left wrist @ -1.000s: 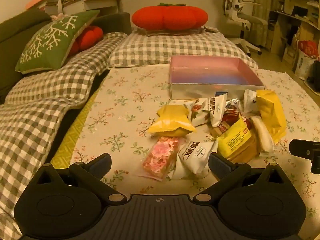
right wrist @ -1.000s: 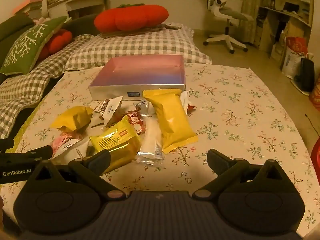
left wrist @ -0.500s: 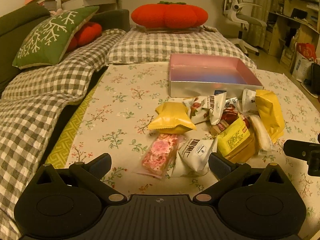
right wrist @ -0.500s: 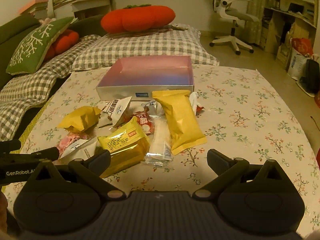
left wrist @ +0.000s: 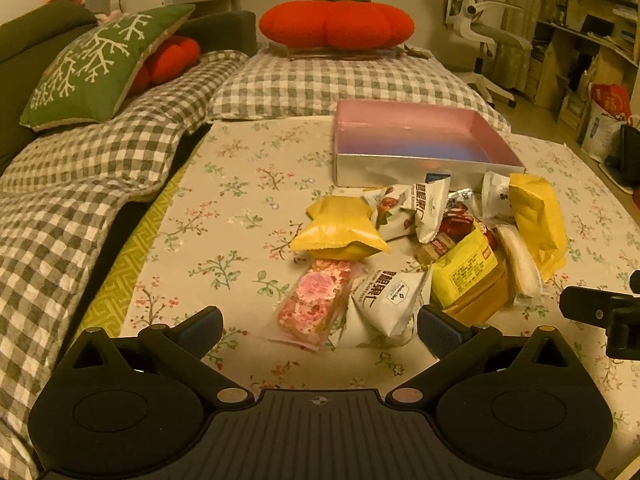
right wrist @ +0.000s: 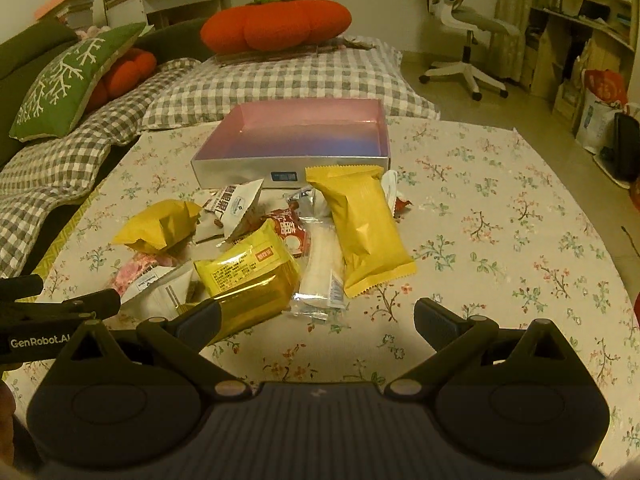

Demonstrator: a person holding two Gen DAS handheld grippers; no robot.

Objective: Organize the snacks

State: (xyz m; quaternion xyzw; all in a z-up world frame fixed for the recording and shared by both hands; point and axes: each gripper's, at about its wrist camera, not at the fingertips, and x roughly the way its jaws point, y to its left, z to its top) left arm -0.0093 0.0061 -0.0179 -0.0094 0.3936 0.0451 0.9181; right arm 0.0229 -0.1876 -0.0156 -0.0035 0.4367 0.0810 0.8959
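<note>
A pile of wrapped snacks lies on the floral tablecloth in front of an empty pink-lined silver box (left wrist: 420,148), which also shows in the right wrist view (right wrist: 296,140). Nearest my left gripper (left wrist: 320,330) are a pink packet (left wrist: 316,300) and a white packet (left wrist: 386,296). My left gripper is open and empty just short of them. My right gripper (right wrist: 318,320) is open and empty, near a clear white packet (right wrist: 322,268), a shiny yellow packet (right wrist: 248,276) and a long yellow packet (right wrist: 360,228).
A checked cushion bench (left wrist: 80,184) runs along the table's left and far sides, with a green pillow (left wrist: 96,68) and an orange pumpkin cushion (left wrist: 336,24). An office chair (right wrist: 468,28) and shelves stand at the back right. Bare floral cloth (right wrist: 500,240) lies right of the pile.
Both grippers have drawn slightly back and up from the pile, so the views shift a little. Both stay open and the snacks have not moved.
</note>
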